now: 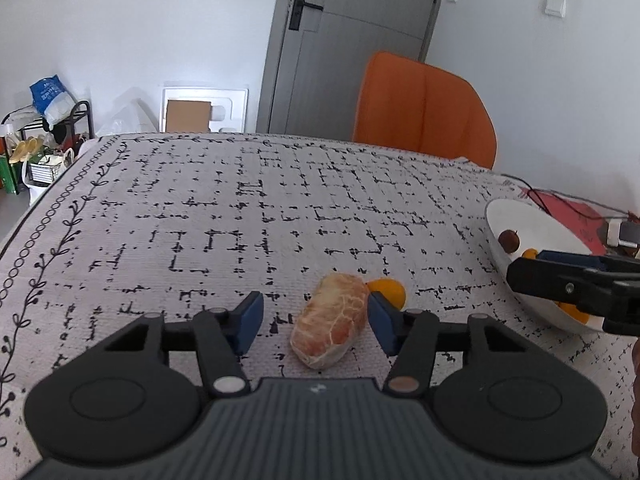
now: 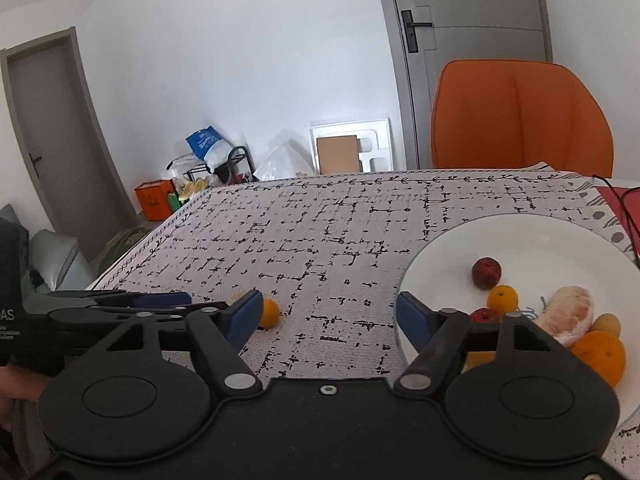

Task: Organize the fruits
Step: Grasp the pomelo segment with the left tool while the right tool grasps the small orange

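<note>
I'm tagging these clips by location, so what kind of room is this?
Most likely a home dining area. A table under a patterned tablecloth has an orange chair pulled up to it, a white plate holds fruit, and household clutter sits on the floor beside a grey interior door.

Both grippers angled downward — left gripper point(image 1: 316, 320) jaws apart, right gripper point(image 2: 328, 316) jaws wider.

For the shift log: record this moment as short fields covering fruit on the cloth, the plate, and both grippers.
surface: patterned tablecloth
fruit on cloth: peeled citrus piece; small orange just behind it
plate: white plate, holding several fruits
left gripper: open, peeled piece between its pads, a gap showing at the left pad
right gripper: open, nothing between the pads, next to the plate
</note>
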Available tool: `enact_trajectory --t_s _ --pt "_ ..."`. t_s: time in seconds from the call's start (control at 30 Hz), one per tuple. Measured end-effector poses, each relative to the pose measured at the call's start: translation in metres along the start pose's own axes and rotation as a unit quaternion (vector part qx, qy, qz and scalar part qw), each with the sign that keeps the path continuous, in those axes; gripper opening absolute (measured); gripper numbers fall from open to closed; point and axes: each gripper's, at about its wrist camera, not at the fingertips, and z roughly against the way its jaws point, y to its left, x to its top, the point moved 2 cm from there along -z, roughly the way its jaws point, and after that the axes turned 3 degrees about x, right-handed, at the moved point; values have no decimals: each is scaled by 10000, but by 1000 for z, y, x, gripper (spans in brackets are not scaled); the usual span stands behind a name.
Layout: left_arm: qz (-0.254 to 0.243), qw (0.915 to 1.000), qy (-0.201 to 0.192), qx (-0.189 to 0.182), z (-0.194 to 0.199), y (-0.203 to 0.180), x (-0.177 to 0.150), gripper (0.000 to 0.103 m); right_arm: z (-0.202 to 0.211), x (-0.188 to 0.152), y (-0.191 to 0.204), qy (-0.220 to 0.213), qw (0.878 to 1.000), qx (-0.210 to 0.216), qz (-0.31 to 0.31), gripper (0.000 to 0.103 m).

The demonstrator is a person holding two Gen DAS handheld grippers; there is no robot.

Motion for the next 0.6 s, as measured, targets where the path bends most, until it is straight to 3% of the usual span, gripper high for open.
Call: enact_trajectory --t_s 0.17,0.2,0.23,0.37,0.6 --pt "-204 9997 122 -40 -9 -4 2 51 -6 2 0 43 10000 10 -26 70" --pt "-227 9996 129 -95 -9 -5 2 46 -6 1 0 53 10000 11 -25 70" --pt "-216 9994 158 -231 -9 -5 2 35 -7 1 1 62 10000 25 -18 70" --pt "-209 9993 95 -303 -3 -3 3 21 -14 2 5 152 9998 95 66 61" --pt "-147 9996 48 -245 6 9 6 17 -27 2 17 304 9992 199 185 55"
